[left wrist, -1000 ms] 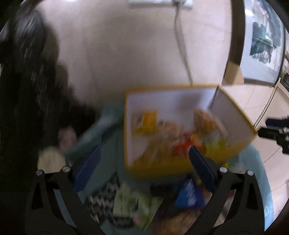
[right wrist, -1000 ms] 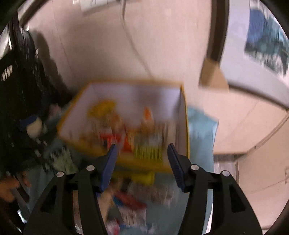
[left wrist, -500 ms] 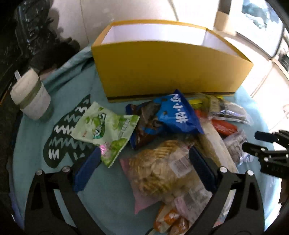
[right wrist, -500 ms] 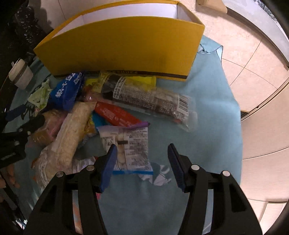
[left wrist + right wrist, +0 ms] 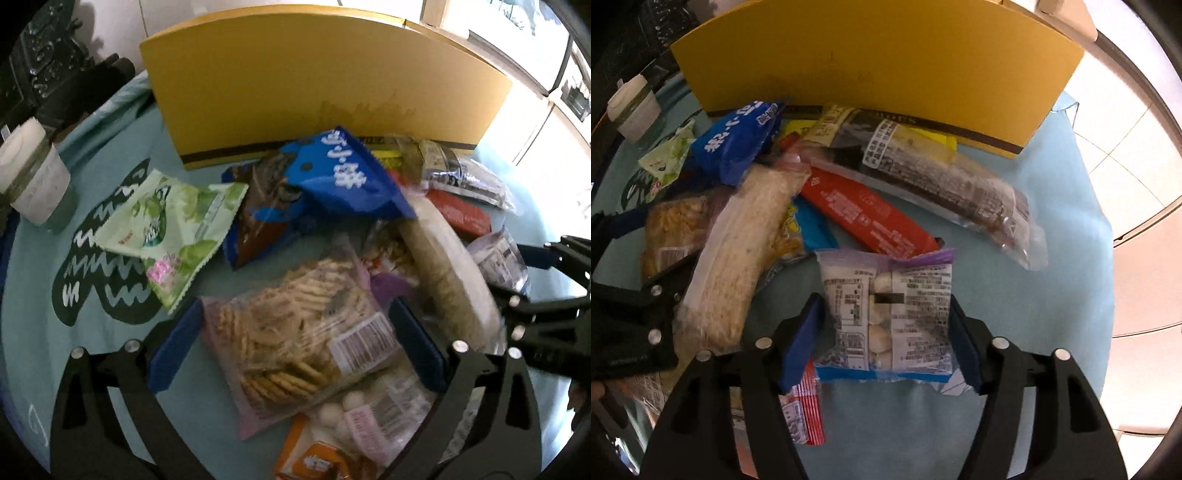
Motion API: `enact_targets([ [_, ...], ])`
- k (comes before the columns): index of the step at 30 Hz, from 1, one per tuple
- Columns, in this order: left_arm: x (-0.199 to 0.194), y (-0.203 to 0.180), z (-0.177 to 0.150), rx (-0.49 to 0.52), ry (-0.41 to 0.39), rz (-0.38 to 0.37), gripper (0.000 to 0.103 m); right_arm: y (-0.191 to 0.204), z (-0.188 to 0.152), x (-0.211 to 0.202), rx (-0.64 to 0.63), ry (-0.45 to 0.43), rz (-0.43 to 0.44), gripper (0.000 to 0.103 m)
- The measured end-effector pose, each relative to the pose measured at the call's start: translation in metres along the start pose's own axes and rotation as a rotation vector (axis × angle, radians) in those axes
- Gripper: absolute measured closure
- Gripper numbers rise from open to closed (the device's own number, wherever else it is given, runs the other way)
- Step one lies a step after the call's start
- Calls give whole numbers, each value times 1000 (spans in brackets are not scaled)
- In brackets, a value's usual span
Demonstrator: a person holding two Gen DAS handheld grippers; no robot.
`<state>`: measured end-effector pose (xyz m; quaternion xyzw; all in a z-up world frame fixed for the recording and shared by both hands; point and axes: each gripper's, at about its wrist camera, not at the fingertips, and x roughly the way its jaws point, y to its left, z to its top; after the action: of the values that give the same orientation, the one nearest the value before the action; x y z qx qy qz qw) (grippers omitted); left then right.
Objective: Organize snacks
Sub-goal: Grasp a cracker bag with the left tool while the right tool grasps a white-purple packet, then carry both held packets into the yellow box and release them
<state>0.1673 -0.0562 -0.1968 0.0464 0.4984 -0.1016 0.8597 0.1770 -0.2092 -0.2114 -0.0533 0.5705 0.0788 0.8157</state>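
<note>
A tall yellow box (image 5: 325,85) stands at the far side of a teal cloth (image 5: 1067,229), its front wall facing both cameras; what lies inside cannot be seen from either view. The snacks sit loose in a heap on the cloth in front of it.

The left gripper (image 5: 295,347) hangs low over the pile with its jaws spread wide, one blue pad on each side of a clear bag of crackers (image 5: 295,332); whether the pads touch the bag cannot be told. Behind that bag lie a blue packet (image 5: 343,181) tipped up against the box, a green packet (image 5: 173,225) to its left on a dark zigzag print, and a long pale roll (image 5: 443,269) to the right. A bag of white balls (image 5: 373,413) and an orange packet (image 5: 314,458) lie nearest the camera. A lidded white cup (image 5: 33,177) stands well apart at the left edge.

The right gripper (image 5: 886,343) is likewise spread, its pads flanking a small white pouch (image 5: 886,310) printed with black text, right pad at the pouch's edge. Beyond it lie a red packet (image 5: 864,214) and a long clear sleeve of dark biscuits (image 5: 934,177), the sleeve's far end near the box's base.
</note>
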Motion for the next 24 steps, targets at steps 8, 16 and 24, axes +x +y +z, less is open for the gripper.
enact_targets([
  [8,-29,29,-35,-116,-21,-55,25,-16,-26,-7,47,-5,34,52],
  [16,-57,45,-47,-149,-55,-44,26,-17,-42,-27,70,-36,73,52],
  [24,-92,46,-44,-149,-125,-50,25,-26,-49,-78,87,-115,102,52],
])
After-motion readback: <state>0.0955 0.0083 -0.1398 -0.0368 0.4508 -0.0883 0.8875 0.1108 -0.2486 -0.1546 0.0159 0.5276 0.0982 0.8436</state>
